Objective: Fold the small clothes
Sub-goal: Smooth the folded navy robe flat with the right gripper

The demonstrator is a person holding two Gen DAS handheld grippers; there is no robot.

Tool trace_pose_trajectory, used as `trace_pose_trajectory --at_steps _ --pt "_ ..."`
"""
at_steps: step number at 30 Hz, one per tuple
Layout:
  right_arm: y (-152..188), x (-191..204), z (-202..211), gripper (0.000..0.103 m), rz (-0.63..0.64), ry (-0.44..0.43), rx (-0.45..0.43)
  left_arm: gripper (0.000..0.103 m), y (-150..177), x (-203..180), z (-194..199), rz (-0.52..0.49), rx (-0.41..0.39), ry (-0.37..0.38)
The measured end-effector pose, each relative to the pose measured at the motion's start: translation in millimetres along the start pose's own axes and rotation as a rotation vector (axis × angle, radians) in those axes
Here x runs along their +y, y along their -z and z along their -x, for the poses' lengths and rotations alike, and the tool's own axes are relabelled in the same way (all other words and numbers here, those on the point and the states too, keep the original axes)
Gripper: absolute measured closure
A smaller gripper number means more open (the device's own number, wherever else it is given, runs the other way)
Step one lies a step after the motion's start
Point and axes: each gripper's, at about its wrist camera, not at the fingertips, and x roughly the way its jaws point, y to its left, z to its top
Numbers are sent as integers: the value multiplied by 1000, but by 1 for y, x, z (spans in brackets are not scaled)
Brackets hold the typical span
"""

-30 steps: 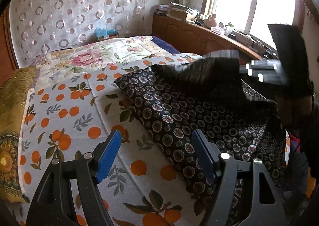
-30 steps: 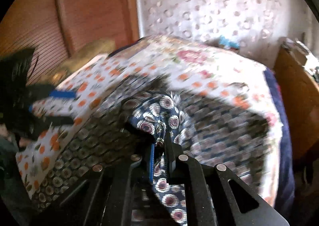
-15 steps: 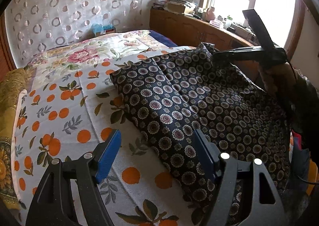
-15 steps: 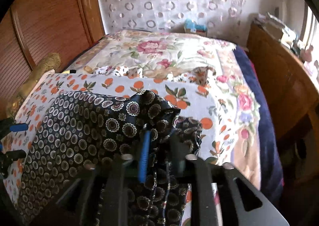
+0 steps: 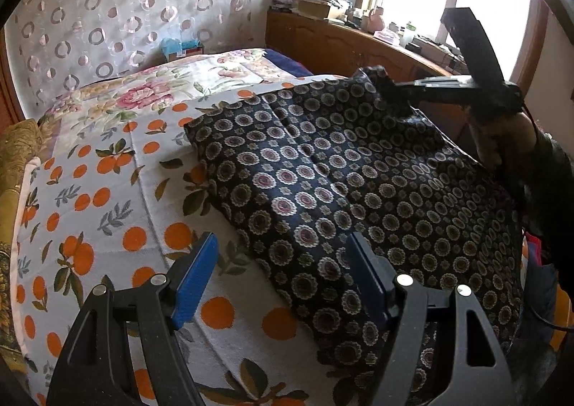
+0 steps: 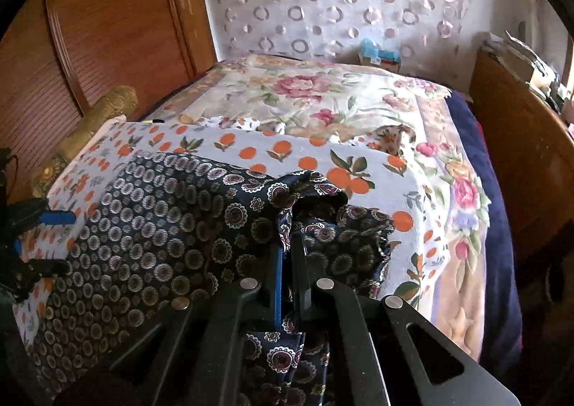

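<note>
Right claw stays clamped on a bunched corner of the dark patterned garment, which I've just spread flat across the bed; left claw hovers wide, empty, so folding can begin.

From my left wrist camera the garment is thin woven cloth, dark with printed medallions and faintly sheeny where light hits. The bedsheet under it is matt cotton-like cloth with a slightly nubbly weave. My left gripper is matt black plastic with ribbed blue pads and shiny metal screw heads. On the right view, the wardrobe is glossy varnished wood; the curtain looks sheer and lacy.
</note>
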Motion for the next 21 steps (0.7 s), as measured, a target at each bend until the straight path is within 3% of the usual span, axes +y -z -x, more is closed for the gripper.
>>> trace_pose_trajectory --at_steps 4,10,12,13,21 --pt "1 -11 11 100 -30 63 -41 29 4 -5 0 -10 3 3" --pt "3 -23 15 99 -47 161 -28 29 7 -5 1 -10 10 -2" --pt "2 -19 15 91 -37 227 -17 29 8 -5 2 -6 12 -5" --pt "1 -15 18 80 -35 261 -16 29 8 -5 2 -4 11 -4" --pt "27 19 44 78 -17 208 -37 29 16 -13 12 -6 -6 -2"
